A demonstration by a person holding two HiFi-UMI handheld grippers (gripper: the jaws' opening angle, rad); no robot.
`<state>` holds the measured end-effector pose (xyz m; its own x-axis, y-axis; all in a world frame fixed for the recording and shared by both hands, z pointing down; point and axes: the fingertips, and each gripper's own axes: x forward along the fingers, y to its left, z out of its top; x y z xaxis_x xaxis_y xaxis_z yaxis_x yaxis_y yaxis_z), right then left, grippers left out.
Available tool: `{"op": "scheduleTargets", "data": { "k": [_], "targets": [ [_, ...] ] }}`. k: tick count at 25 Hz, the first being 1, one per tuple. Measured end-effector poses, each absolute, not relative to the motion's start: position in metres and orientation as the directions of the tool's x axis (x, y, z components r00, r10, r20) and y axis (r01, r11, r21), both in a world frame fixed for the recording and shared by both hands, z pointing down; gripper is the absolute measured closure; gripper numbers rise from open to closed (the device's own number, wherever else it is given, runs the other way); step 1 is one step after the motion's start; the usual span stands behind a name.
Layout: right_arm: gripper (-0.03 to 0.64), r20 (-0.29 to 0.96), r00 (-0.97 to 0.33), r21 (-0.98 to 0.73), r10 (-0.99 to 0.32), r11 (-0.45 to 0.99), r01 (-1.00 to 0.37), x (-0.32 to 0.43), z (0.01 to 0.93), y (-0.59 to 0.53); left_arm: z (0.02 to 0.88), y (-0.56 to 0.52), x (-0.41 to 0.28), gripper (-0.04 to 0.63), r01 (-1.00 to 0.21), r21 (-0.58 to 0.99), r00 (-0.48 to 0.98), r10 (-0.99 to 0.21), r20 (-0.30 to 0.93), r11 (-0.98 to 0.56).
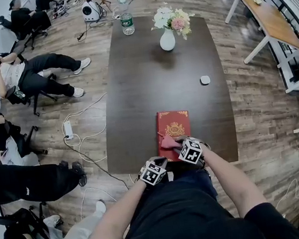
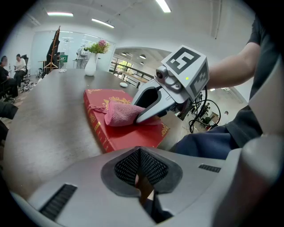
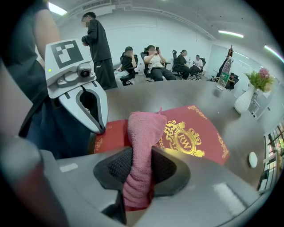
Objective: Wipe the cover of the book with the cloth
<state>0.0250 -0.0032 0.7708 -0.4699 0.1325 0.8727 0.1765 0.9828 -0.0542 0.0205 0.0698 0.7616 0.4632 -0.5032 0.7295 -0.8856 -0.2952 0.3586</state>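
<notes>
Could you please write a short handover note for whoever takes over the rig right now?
Right hand-held gripper: shut on the pink cloth, which lies on the near part of the red book's cover.
Left hand-held gripper: shut, empty, its tip by the book's near corner; contact unclear.
Book: closed, flat at the near edge of the table, gold crest facing up.
Done: cloth gripped and on the cover; how much has been wiped cannot be told.
Left: sweep the cloth over the whole cover, crest and far end included.
</notes>
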Motion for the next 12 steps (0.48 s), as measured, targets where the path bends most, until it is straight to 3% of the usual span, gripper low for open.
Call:
{"op": "scheduleTargets", "data": {
  "k": [12],
  "targets": [
    [0.495,0.873,-0.473,-0.054,0.117,0.988,0.144,0.04,0.769,-0.008,0.759,0.071,0.023,0.6,-0.886,0.367,0.464,-0.51,0.725,-0.284]
  ]
}}
